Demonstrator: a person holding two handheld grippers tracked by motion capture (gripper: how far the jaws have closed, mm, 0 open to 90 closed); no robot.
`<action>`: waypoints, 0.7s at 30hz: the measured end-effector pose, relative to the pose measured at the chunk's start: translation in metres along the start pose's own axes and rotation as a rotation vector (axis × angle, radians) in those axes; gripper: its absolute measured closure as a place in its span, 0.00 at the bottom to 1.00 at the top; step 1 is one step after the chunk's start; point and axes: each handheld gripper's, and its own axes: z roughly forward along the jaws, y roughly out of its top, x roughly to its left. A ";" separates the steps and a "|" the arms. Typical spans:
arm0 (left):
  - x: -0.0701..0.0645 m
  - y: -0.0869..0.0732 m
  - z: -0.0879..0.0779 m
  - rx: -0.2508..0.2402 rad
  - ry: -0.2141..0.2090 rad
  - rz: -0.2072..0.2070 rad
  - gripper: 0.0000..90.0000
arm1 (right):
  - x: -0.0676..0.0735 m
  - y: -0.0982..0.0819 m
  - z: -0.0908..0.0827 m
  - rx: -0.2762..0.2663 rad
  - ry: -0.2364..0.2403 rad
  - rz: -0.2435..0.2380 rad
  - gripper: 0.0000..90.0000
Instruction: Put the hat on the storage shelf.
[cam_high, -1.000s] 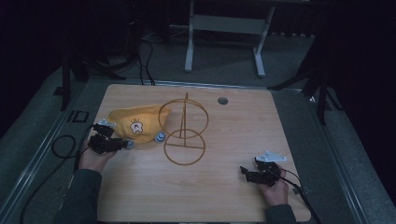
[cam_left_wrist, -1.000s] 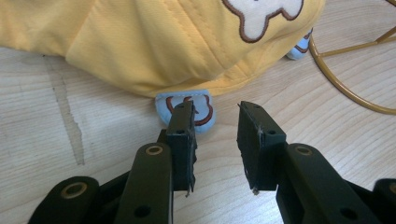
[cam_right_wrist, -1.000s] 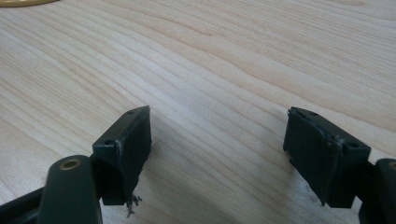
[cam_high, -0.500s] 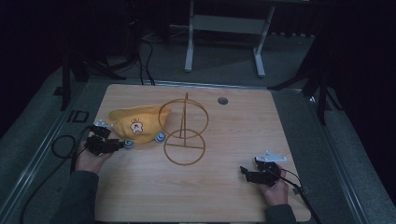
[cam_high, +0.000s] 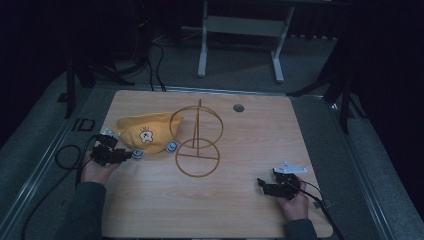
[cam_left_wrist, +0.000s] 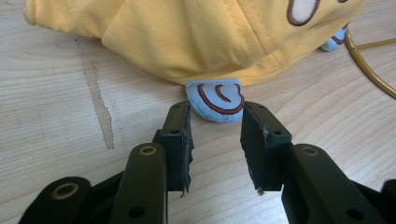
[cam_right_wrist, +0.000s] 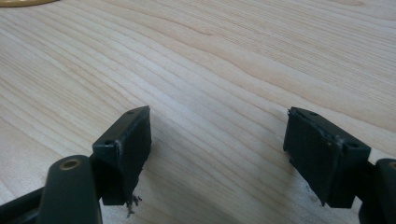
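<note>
The left tongs (cam_left_wrist: 215, 126) lie low on the pale wooden surface (cam_high: 240, 210), and their two black jaws have just been opening. A small light blue ear with a brown swirl (cam_left_wrist: 215, 99) sits right at the tips of the jaws, partly between them. The jaws do not squeeze it.

The ear belongs to a soft yellow cloth hat with a little cartoon face (cam_high: 145, 132). The hat lies just past the left tongs, touching the surface. A second blue ear (cam_high: 171, 146) peeks out on the far side of the hat.

A thin gold wire stand with two rings and a straight pole (cam_high: 197, 140) is beside the hat, farther from the left tongs.

The right tongs (cam_right_wrist: 217, 149) are spread wide over bare wood, with nothing between them. They are well apart from the hat.
</note>
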 end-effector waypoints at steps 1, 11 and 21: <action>0.001 0.000 0.001 0.003 0.002 -0.001 0.70 | 0.000 0.000 0.000 0.000 0.000 0.000 0.26; 0.004 0.003 0.012 0.000 0.026 -0.028 0.68 | 0.000 0.000 0.000 0.000 0.000 0.000 0.26; 0.001 0.010 0.024 0.017 0.028 -0.041 0.68 | 0.000 0.000 0.000 0.000 0.000 0.000 0.26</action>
